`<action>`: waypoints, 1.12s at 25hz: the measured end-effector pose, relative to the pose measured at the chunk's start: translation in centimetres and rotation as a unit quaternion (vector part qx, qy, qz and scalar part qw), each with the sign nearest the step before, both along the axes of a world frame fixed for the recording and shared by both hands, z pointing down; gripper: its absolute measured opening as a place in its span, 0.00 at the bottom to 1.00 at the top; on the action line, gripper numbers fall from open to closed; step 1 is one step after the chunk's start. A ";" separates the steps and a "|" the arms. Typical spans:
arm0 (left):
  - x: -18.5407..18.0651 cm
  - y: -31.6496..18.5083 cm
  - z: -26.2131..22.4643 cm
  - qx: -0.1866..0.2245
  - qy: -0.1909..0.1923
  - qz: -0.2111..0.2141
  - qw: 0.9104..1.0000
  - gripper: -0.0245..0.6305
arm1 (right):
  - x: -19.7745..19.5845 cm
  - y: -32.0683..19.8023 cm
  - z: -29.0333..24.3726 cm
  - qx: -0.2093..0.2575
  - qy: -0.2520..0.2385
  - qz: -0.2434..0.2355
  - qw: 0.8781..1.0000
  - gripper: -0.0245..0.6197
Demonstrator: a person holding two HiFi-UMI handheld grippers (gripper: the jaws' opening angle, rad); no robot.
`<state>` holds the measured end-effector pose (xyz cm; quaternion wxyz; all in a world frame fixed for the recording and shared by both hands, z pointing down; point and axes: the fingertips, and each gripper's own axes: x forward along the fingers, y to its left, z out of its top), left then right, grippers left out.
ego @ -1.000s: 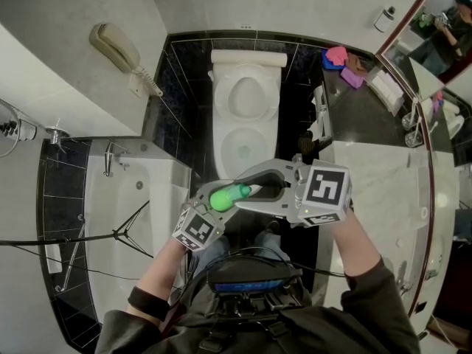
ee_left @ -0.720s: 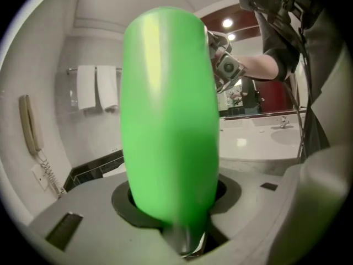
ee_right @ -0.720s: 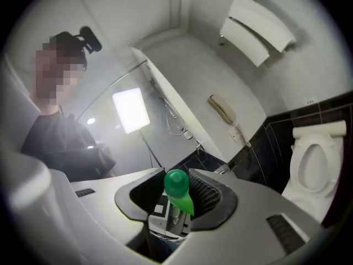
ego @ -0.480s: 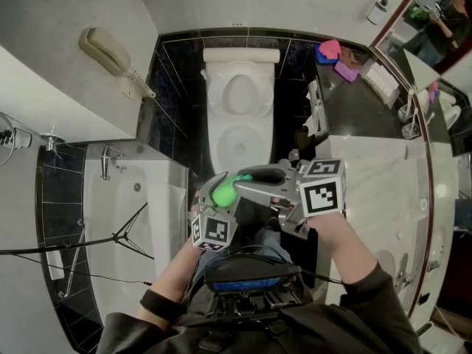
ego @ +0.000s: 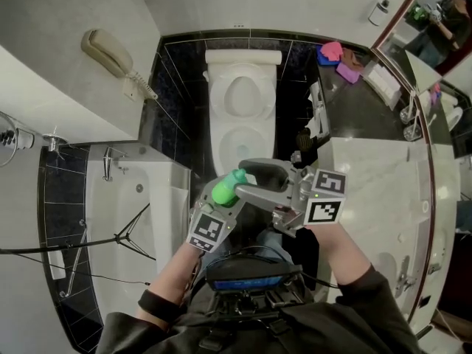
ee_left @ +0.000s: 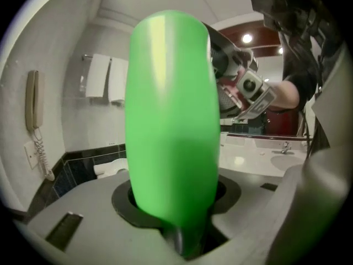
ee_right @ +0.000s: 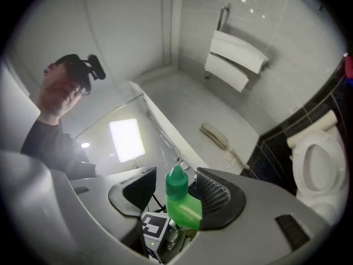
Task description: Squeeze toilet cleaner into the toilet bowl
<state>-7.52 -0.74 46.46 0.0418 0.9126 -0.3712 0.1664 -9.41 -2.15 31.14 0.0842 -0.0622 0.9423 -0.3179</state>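
Grip on the green bottle [ego: 226,190], shown from above and along each pair of jaws. My left gripper [ego: 220,198] pinches the bottle by its body. In the left gripper view that body fills the middle of the frame, rising from between the two jaws. My right gripper [ego: 248,181] comes in from the right. Its jaws have just been opening and now stand spread, with the cap [ee_right: 176,182] of the bottle between the pads [ee_right: 213,192]. A clear gap shows between the cap and the left-hand pad. In the head view the bottle is held in front of my knees, near the front rim of the toilet bowl [ego: 242,140] and not over it. A bathtub [ego: 133,220] lies to the left and a marble counter [ego: 376,190] to the right.
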 end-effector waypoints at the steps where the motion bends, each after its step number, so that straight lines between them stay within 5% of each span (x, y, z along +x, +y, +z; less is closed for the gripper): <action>1: 0.3 0.4 -0.5 -0.008 0.015 0.026 1.000 0.34 | 0.1 0.1 -0.7 0.029 -0.021 -0.002 0.999 0.42; 5: 1.8 2.5 -2.2 -0.031 0.052 0.142 0.988 0.34 | 0.1 0.9 -2.6 0.118 -0.072 -0.022 0.990 0.42; 9: 2.3 3.4 -3.3 -0.052 0.075 0.201 0.975 0.34 | 0.0 1.8 -3.6 0.200 -0.087 -0.036 0.975 0.42; 13: 2.7 4.2 -4.3 -0.088 0.084 0.235 0.964 0.34 | 0.0 2.2 -4.3 0.226 -0.098 -0.046 0.968 0.40; 18: 2.9 4.8 -4.1 -0.078 0.076 0.273 0.956 0.34 | -0.3 2.2 -4.8 0.230 -0.107 -0.051 0.966 0.32; 28: 2.9 3.9 -2.9 -0.049 0.047 0.219 0.973 0.34 | -0.5 2.5 -3.8 0.198 -0.081 -0.058 0.975 0.29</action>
